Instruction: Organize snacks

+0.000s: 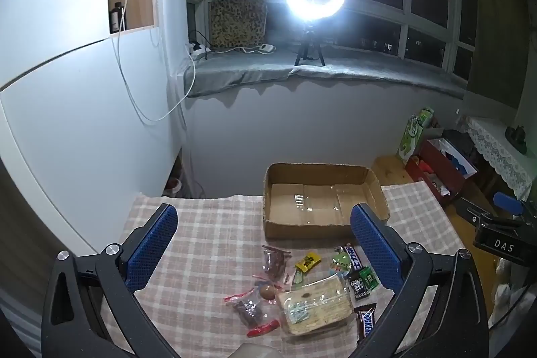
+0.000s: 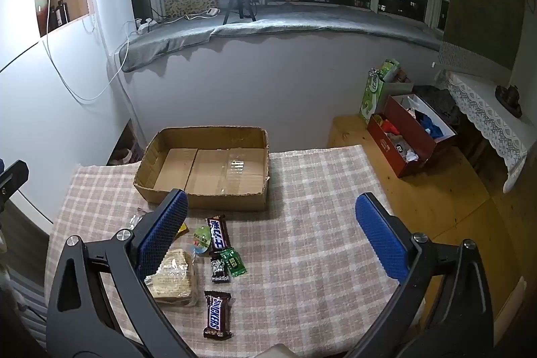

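L grip [image 1: 263, 244]: jaws apart, empty.
R grip [image 2: 272, 232]: same.
Risk: bread [image 1: 315, 307] bag slick, may slip before box [image 1: 322, 168].

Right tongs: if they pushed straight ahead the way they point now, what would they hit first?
Probably only the checked tablecloth. The right tongs are open and aimed at bare cloth right of the snack pile; the green packet sits left of centre and the cardboard box farther back and left. Depth is uncertain.
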`<state>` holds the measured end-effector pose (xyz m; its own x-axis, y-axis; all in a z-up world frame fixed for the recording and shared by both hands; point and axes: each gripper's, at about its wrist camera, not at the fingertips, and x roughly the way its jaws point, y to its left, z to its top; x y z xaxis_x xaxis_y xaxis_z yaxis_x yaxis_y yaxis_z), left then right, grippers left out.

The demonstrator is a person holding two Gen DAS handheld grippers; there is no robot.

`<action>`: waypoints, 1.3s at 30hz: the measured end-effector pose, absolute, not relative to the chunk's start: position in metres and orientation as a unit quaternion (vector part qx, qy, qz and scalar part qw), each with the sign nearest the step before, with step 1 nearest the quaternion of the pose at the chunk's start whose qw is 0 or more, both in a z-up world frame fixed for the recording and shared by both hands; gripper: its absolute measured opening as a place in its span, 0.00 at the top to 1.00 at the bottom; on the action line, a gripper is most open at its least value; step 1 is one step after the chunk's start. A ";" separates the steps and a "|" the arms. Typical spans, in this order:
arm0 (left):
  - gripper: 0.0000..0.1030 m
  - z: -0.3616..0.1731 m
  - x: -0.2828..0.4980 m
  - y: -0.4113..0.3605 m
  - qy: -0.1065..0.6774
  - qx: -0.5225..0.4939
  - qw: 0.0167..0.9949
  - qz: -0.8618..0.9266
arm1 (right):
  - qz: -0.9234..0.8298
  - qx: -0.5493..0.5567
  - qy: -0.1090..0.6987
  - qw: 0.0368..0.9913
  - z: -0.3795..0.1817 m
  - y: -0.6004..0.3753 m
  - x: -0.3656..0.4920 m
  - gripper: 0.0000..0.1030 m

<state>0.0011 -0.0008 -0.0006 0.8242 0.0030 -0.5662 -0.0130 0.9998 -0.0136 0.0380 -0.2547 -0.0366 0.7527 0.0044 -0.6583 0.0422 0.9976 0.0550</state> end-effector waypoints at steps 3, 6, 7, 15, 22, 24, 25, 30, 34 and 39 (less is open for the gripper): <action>0.01 0.000 0.002 0.000 0.297 -0.009 0.955 0.005 | -0.010 0.032 0.351 0.936 -0.036 -0.255 0.037 0.01; 0.01 0.001 0.002 0.000 0.296 -0.009 0.955 0.006 | -0.010 0.034 0.351 0.936 -0.035 -0.254 0.037 0.01; 0.01 0.001 0.002 0.001 0.297 -0.010 0.955 0.005 | -0.010 0.034 0.351 0.936 -0.036 -0.254 0.038 0.01; 0.01 0.002 0.003 0.001 0.296 -0.009 0.955 0.002 | -0.010 0.034 0.351 0.936 -0.037 -0.254 0.038 0.01; 0.01 0.002 0.003 0.001 0.295 -0.010 0.955 0.002 | -0.010 0.034 0.351 0.936 -0.038 -0.254 0.038 0.01; 0.01 0.001 0.003 0.001 0.294 -0.009 0.956 0.002 | -0.010 0.034 0.351 0.936 -0.038 -0.254 0.038 0.01; 0.01 0.001 0.003 0.001 0.295 -0.009 0.956 0.001 | -0.010 0.034 0.351 0.936 -0.038 -0.255 0.038 0.01; 0.01 0.001 0.003 0.001 0.294 -0.009 0.956 0.001 | -0.011 0.035 0.352 0.935 -0.038 -0.254 0.038 0.01; 0.01 0.001 0.003 0.000 0.293 -0.008 0.956 0.001 | -0.010 0.035 0.351 0.936 -0.038 -0.254 0.039 0.01; 0.01 0.001 0.005 0.000 0.295 -0.009 0.956 0.000 | -0.010 0.035 0.353 0.935 -0.040 -0.255 0.040 0.01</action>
